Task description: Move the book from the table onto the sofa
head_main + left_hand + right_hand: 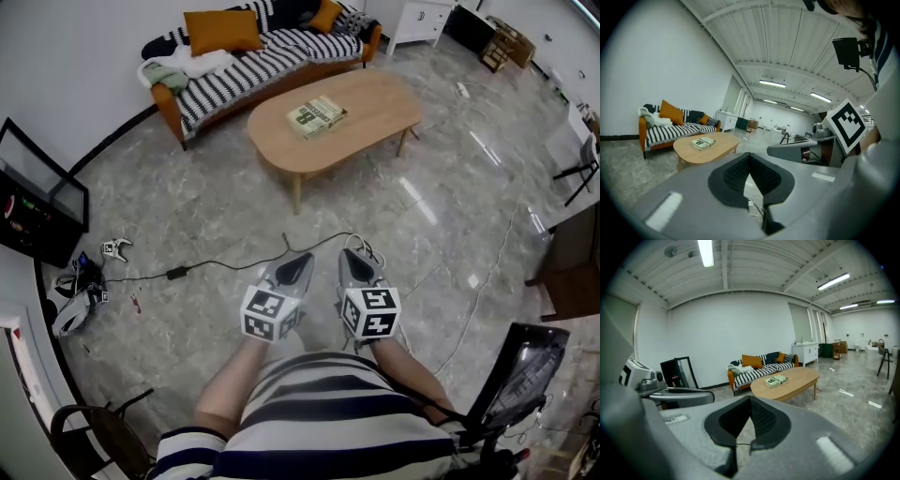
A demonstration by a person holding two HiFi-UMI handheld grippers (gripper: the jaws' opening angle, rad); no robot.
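Observation:
A pale green book [316,115] lies flat on the oval wooden coffee table [375,89], well ahead of me across bare floor. The book also shows in the left gripper view [703,142] and the right gripper view [776,380]. Behind the table stands the striped sofa [267,58] with orange cushions [221,31]. My left gripper [298,267] and right gripper [357,265] hang side by side over the floor, far short of the table. Both are shut with nothing between the pads [749,158] [750,401].
A black cable [225,266] runs across the marble floor just ahead of the grippers. A black-framed cabinet [37,206] and loose gear [80,300] sit at the left. A white dresser [419,21] stands past the sofa. Chairs [581,169] and a screen [525,370] are at the right.

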